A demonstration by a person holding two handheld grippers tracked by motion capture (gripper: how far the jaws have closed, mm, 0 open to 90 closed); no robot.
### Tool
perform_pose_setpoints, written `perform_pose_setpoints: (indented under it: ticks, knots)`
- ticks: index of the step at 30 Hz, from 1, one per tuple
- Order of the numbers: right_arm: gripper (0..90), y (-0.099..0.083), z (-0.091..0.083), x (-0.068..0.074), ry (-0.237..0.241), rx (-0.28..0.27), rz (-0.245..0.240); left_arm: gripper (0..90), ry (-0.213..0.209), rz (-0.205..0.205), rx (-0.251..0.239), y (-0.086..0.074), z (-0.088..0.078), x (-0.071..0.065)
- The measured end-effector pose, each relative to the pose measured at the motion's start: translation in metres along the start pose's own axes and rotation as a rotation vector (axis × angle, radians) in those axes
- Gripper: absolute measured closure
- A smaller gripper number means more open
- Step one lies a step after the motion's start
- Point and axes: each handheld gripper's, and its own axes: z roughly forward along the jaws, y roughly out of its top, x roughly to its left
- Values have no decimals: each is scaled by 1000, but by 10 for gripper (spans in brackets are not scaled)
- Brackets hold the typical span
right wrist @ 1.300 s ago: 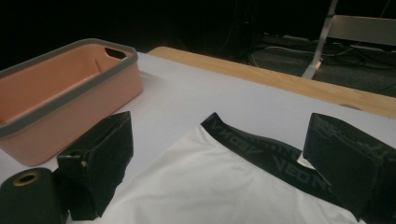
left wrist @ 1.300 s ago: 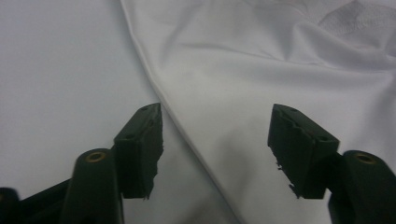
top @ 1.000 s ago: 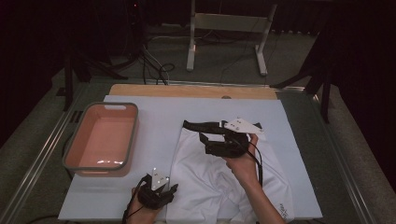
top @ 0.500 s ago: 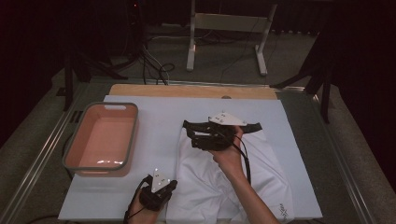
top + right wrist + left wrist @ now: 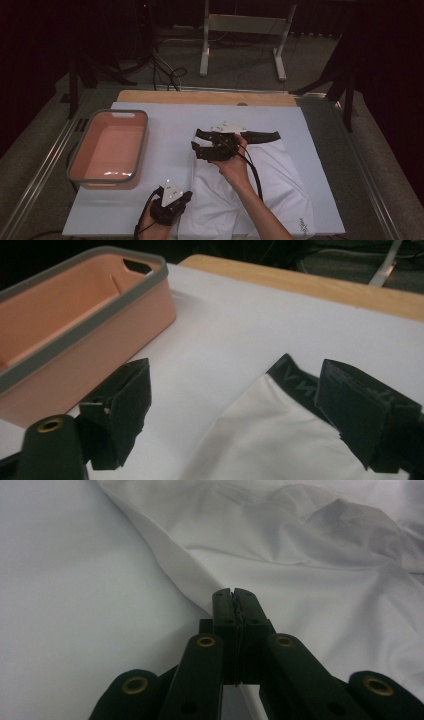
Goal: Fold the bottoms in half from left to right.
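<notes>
Clenching the white garment's near edge, the left gripper hides its pinch; the right gripper, closing slightly, straddles the black waistband corner untouched.

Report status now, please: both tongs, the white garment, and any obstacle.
Left tongs shut on white garment edge. Right tongs open, have just been closing a little, garment's black waistband corner between jaws, unpinched. Pink bin off to the side, no obstacle.
</notes>
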Motion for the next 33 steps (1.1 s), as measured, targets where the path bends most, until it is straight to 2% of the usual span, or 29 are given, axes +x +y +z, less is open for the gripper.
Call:
perform_pose_setpoints:
  ticks: [1,3,11,20,24,26,27,33]
  knots:
    - [167,-2,6,1,0,21,7,893,-4,4,-5,1,0,-1]
    - [170,-3,8,2,2,26,7,893,-8,6,-4,1,0,-1]
    - [239,-14,30,7,-9,103,16,893,-15,3,-30,4,-2,-3]
    - [293,-23,42,9,-23,148,17,894,-22,1,-51,8,-2,-4]
    - [329,-27,48,8,-45,183,27,895,-20,8,-60,11,-3,-4]
    - [354,-30,51,9,-54,203,18,895,-21,13,-66,11,-4,-5]
    - [374,-33,54,10,-57,222,-5,895,-23,17,-68,12,-4,-5]
    - [443,-38,60,12,-50,252,-16,895,-24,16,-74,12,-4,-6]
